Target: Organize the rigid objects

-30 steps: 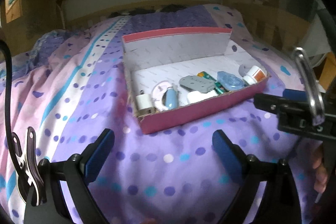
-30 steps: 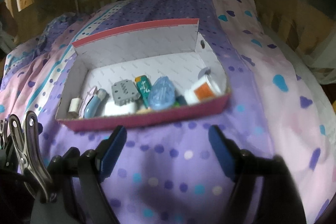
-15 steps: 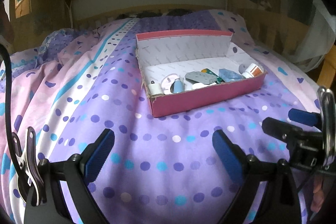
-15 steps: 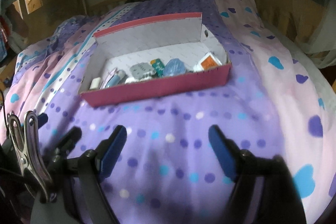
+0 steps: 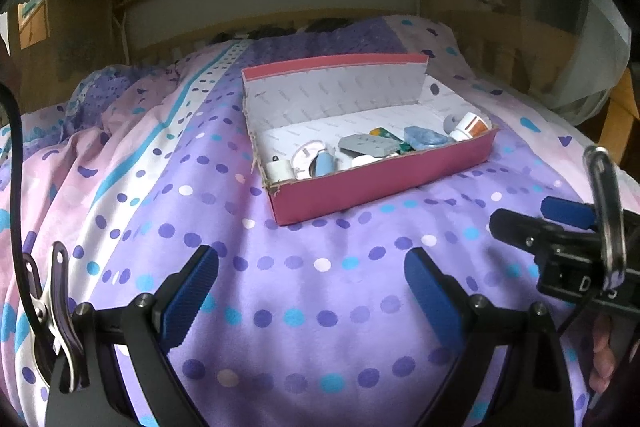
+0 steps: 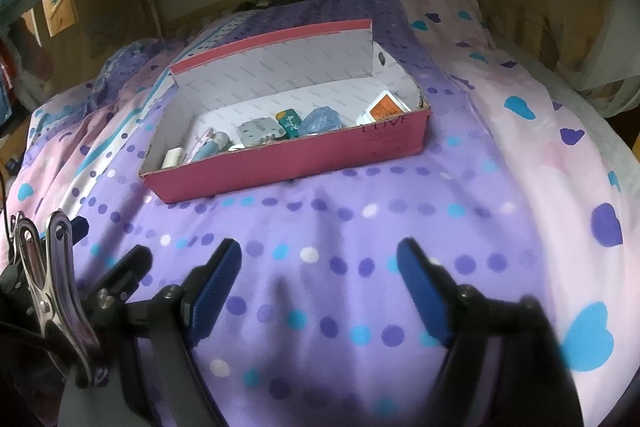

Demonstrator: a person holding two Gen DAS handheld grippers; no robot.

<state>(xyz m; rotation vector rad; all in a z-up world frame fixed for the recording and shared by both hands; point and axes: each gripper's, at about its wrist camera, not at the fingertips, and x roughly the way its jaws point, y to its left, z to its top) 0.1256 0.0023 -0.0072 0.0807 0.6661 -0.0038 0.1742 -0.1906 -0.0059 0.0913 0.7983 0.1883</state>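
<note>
While both grippers hang over the bedspread, nothing sits between their pads.
Left gripper [image 5: 312,291]: jaws spread wide, empty, well short of the box.
Right gripper [image 6: 320,283]: jaws also wide, empty, over dotted purple fabric; part of it shows at the right edge of the left wrist view.
Box [image 5: 380,183]: pink cardboard, lid flap standing up at the back, resting on the bedspread [image 5: 280,307] ahead of both grippers.
Contents: small rigid items crowded along the front wall – white plug [image 5: 278,169], grey flat piece [image 5: 366,145], blue translucent piece [image 5: 424,138], orange-labelled tub [image 5: 472,125].
Fingers [image 5: 604,359]: just visible at lower right, left wrist view.
</note>
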